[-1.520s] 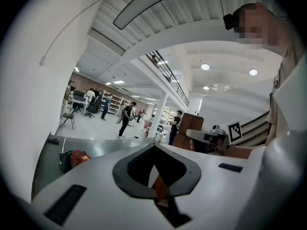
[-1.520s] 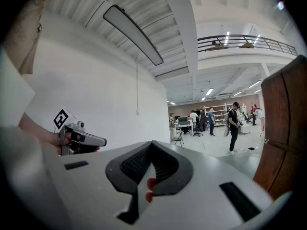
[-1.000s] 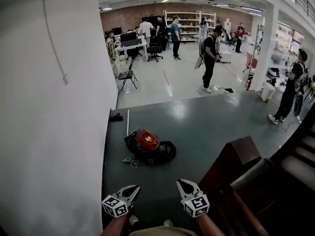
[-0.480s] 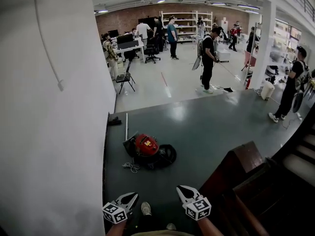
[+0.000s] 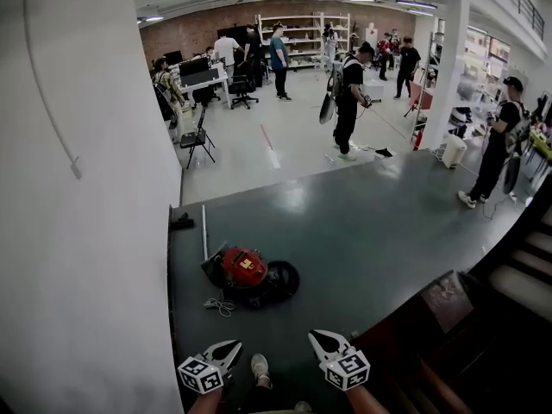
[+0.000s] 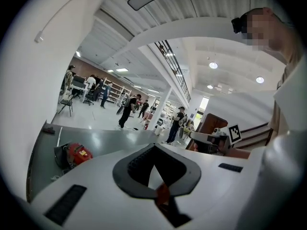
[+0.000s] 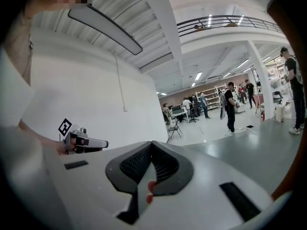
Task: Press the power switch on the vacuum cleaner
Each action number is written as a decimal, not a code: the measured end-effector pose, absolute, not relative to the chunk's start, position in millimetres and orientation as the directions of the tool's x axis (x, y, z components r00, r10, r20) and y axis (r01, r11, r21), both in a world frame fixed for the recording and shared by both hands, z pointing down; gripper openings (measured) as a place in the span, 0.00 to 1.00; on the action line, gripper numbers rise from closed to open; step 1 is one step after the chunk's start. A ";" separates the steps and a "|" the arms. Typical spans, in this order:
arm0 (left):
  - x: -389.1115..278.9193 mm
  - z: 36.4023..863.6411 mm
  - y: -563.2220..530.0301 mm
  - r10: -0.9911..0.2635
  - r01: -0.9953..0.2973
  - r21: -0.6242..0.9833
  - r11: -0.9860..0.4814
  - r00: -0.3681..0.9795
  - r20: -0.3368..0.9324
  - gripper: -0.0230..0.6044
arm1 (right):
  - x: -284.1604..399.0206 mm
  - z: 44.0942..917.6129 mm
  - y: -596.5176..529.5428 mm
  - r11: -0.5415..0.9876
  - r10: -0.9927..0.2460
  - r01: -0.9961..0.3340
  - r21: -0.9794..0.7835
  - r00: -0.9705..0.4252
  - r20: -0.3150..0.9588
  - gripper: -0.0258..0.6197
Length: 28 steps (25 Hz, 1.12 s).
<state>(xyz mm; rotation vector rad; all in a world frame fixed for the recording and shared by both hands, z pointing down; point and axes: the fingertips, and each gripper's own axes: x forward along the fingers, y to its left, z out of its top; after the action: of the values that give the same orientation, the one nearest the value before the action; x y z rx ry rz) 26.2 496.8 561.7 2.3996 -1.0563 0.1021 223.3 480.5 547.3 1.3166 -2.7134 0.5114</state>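
A red and black vacuum cleaner [image 5: 248, 273] lies on the dark green floor near the white wall; the left gripper view has it low at the left [image 6: 73, 154]. My left gripper [image 5: 231, 347] and right gripper [image 5: 317, 338] are held side by side at the bottom of the head view, well short of the vacuum. Both are shut with nothing between the jaws. Each gripper view shows its own tips meeting, left gripper [image 6: 154, 146] and right gripper [image 7: 152, 143]. My shoe [image 5: 260, 369] shows between them.
A white wall [image 5: 86, 231] runs along the left. A dark wooden stair rail [image 5: 448, 317] stands at the right. A white cord [image 5: 216, 304] and a thin pole [image 5: 204, 231] lie by the vacuum. Several people and a folding chair [image 5: 197, 138] are farther back.
The view has swung a little left and forward, so the vacuum sits slightly lower in the head view. A shoe has come into sight. Both grippers stay shut.
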 end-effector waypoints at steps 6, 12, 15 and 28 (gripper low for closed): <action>6.9 555.5 402.5 -0.622 -0.672 0.422 -0.608 0.734 0.273 0.04 | 199.0 555.4 398.6 0.536 -0.760 -0.798 -0.276 -0.598 0.255 0.05; -28.2 557.4 322.2 -0.568 -0.638 0.410 -0.651 0.769 0.294 0.04 | 162.5 555.3 318.4 0.489 -0.778 -0.821 -0.294 -0.563 0.277 0.05; -49.1 559.2 284.2 -0.555 -0.619 0.427 -0.660 0.784 0.278 0.04 | 143.0 554.2 282.1 0.473 -0.790 -0.832 -0.291 -0.546 0.277 0.05; -130.5 560.8 175.9 -0.534 -0.572 0.425 -0.702 0.817 0.217 0.04 | 57.0 555.2 153.5 0.473 -0.810 -0.831 -0.293 -0.541 0.227 0.06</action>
<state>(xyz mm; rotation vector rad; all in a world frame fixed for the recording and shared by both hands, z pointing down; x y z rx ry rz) -130.5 175.9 560.8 2.5184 -0.8197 0.1048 57.0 153.5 555.2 1.4761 -2.6474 0.5762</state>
